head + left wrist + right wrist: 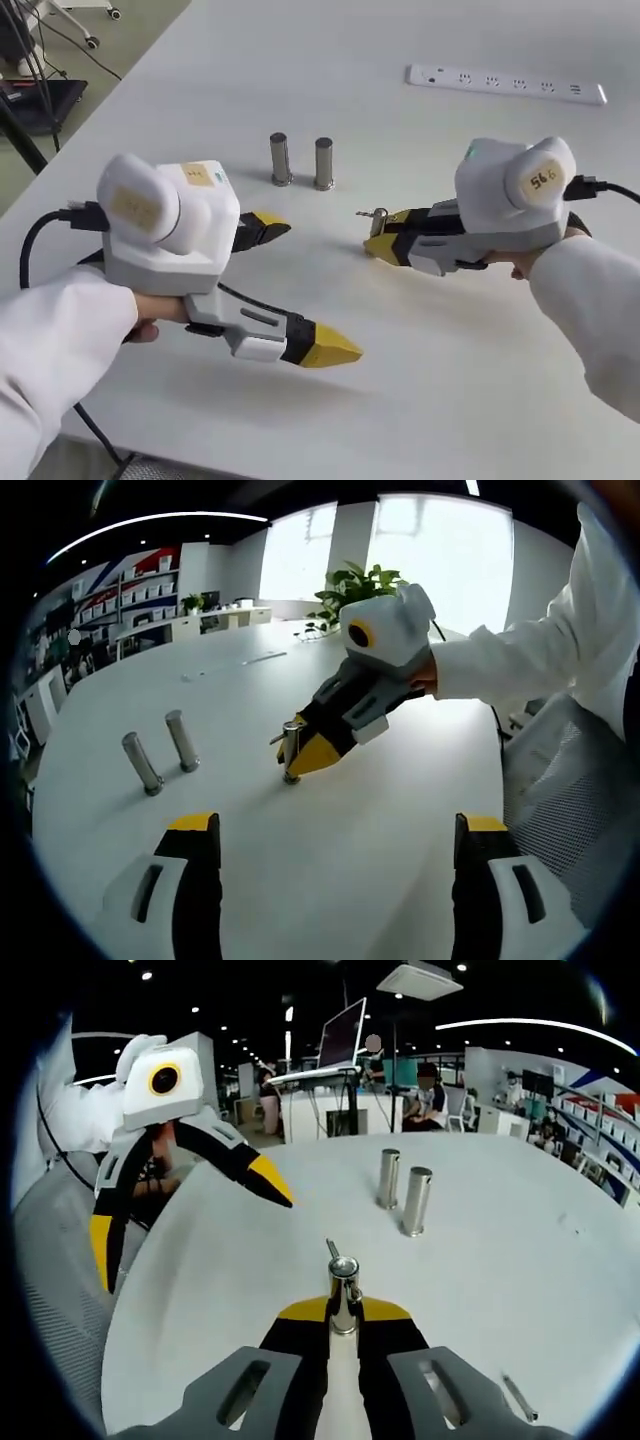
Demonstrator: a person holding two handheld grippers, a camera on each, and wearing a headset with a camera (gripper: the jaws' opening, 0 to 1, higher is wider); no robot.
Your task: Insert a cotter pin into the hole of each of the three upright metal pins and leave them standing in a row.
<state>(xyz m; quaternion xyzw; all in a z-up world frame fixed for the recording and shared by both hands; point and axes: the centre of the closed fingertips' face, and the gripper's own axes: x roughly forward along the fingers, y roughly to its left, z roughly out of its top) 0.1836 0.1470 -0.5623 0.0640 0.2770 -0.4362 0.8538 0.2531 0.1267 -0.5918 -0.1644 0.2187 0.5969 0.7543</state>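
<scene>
- Nearest to the headset is my left gripper (pixel 300 290), its jaws spread wide with nothing between them; they hang over bare bench (pixel 450 400).
- From the left gripper view, those open jaws frame the white benchtop, with every metal pin ahead of the tips and none inside the gap.
- Over on the other side, my right gripper (pixel 378 242) has its jaws closed on one upright metal pin (pixel 378 220), pinched low down near its base, with its foot on the bench.
- From the right gripper view the held pin rises straight up between my yellow tips, and a thin cotter pin (pixel 331 1248) sticks out sideways at its top end.
- Beyond it, the two other metal pins (pixel 281 158) (pixel 324 163) stand upright just beside each other, apart from both sets of jaws and to the left of the held one in the head view.
- A loose cotter pin (pixel 518 1397) lies flat on the bench near the bottom right of the right gripper view.
- A white power strip (pixel 505 83) lies at the far side of the bench, well apart from the pins.
- On top of my right gripper a round yellowish sticker (pixel 541 180) carries digits that read like 546; the stickers on my left gripper are too small to read.
</scene>
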